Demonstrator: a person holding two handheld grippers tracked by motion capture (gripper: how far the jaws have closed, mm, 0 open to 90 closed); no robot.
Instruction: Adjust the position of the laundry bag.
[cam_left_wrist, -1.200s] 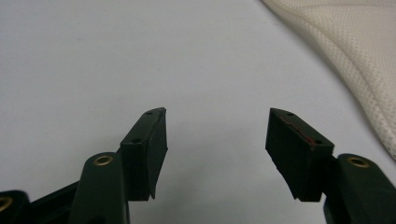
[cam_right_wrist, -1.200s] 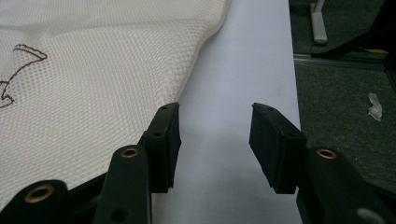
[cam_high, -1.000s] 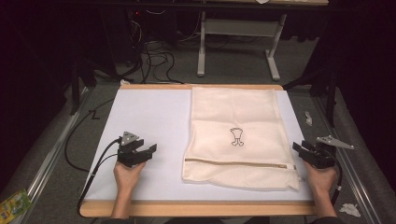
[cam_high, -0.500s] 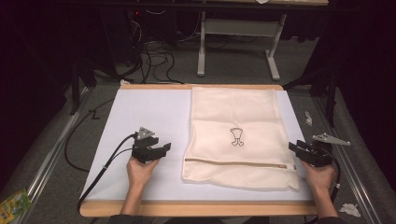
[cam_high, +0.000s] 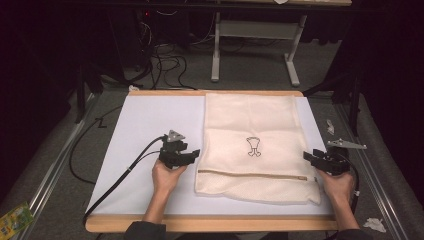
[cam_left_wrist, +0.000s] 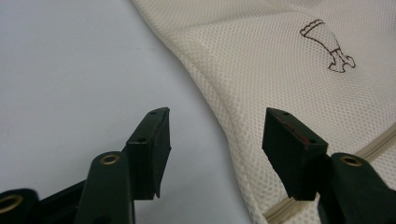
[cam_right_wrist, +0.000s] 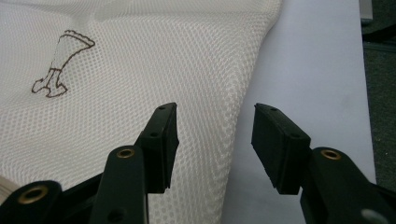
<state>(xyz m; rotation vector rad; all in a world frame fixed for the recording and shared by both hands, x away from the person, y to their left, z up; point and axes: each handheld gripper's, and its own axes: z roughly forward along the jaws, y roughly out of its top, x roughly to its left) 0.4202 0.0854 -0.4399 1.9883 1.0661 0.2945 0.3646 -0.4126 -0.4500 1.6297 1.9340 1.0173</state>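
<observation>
Cream mesh zip-up laundry bag with small brown emblem lies flat on right half of white-topped table; zip shut, contents not visible. Left tool spread, jaws just closing slightly, straddling bag's left edge, not pinching. Right tool spread, just widened, over bag's right edge.

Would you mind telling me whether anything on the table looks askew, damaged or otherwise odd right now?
Nothing stands out. The cream mesh bag lies flat on the white mat, zipper closed, with no tears visible. The left gripper and right gripper sit open at its side edges.
</observation>
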